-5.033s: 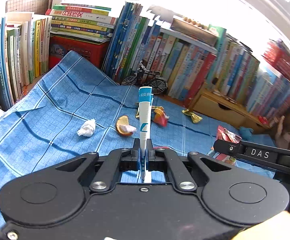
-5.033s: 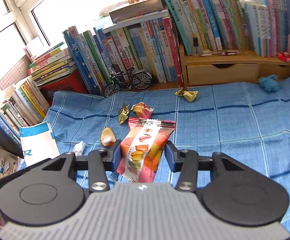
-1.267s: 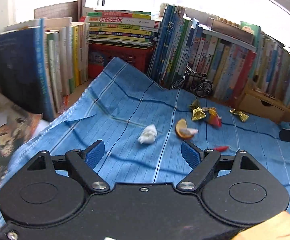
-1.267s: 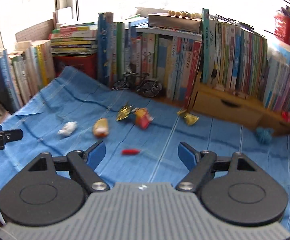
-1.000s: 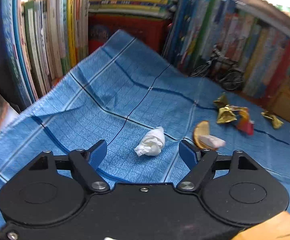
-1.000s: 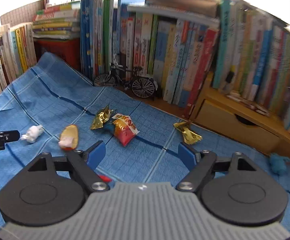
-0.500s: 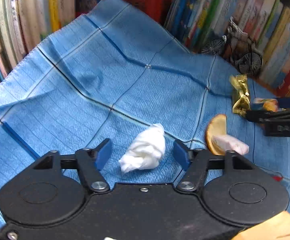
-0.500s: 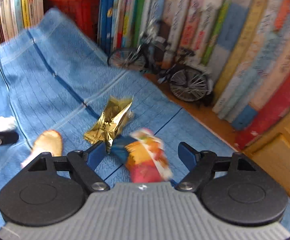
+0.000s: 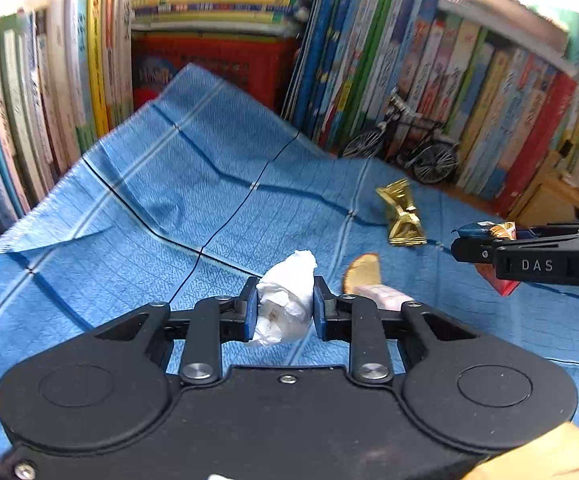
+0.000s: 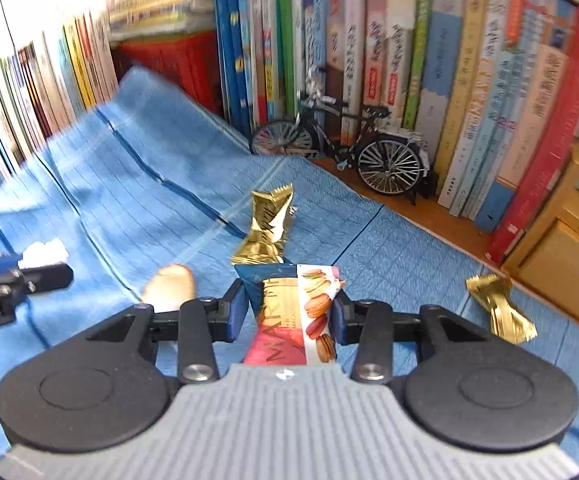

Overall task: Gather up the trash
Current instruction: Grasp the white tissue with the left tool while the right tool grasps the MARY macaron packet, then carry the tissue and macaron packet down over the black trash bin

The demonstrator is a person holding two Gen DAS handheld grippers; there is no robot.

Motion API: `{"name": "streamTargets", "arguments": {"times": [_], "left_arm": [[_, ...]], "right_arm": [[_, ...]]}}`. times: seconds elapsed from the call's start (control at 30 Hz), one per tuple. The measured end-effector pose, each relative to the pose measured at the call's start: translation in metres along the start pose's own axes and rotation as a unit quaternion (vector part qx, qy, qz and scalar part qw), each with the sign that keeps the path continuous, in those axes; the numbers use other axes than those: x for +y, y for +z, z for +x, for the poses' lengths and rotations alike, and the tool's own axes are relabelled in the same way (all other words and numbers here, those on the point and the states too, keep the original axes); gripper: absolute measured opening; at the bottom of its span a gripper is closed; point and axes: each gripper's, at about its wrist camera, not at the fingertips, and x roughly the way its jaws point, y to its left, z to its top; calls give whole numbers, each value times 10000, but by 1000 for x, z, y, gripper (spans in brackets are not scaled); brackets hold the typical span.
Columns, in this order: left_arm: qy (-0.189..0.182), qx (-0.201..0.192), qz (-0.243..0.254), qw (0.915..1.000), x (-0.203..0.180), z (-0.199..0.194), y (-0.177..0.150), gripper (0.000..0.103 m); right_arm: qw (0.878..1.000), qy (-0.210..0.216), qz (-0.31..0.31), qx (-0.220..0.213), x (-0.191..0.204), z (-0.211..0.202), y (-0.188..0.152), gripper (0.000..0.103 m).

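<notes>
Already both tools are loaded, so this round of collecting looks about halfway through its pickup. Farthest left, the left gripper has just been closing, and its blue pads now press on both flanks of the crumpled white tissue wad, which bulges up between them just above the blue checked tablecloth; whether it is lifted clear of the cloth I cannot tell. Just beside it to the right lies a curved orange peel slice with a pale pink scrap against it, untouched. Further back sits a crinkled gold foil wrapper, also loose on the cloth. Next, the right gripper has likewise just been closing; its jaws stand partly narrowed, pinching the flat red-and-blue macaron snack packet by its long edges, the packet lying along the line of the fingers. To the far right a second twisted gold foil wrapper rests near the wooden drawer unit, in front of the row of upright books and the small black model bicycle. By my judgement, two pieces are gripped and three or so remain; no bin shows in either view.
</notes>
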Motion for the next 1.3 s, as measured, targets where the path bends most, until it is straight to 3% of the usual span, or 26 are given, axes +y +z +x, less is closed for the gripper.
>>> {"name": "streamTargets", "arguments": {"times": [0.37, 0.73, 1.0, 1.3], "left_arm": [[-302, -187, 133, 9993, 16, -93, -42, 25], [-334, -27, 388, 9987, 75, -209, -142, 25], [-221, 208, 353, 9989, 131, -265, -212, 25], [-89, 639, 119, 9978, 177, -285, -271, 25]], "right_arm": [[9967, 258, 739, -211, 39, -84, -50, 47], [9949, 368, 923, -196, 128, -159, -135, 48], [9932, 503, 1052, 6, 194, -177, -198, 48], [9907, 665, 1053, 544, 263, -173, -252, 48]]}}
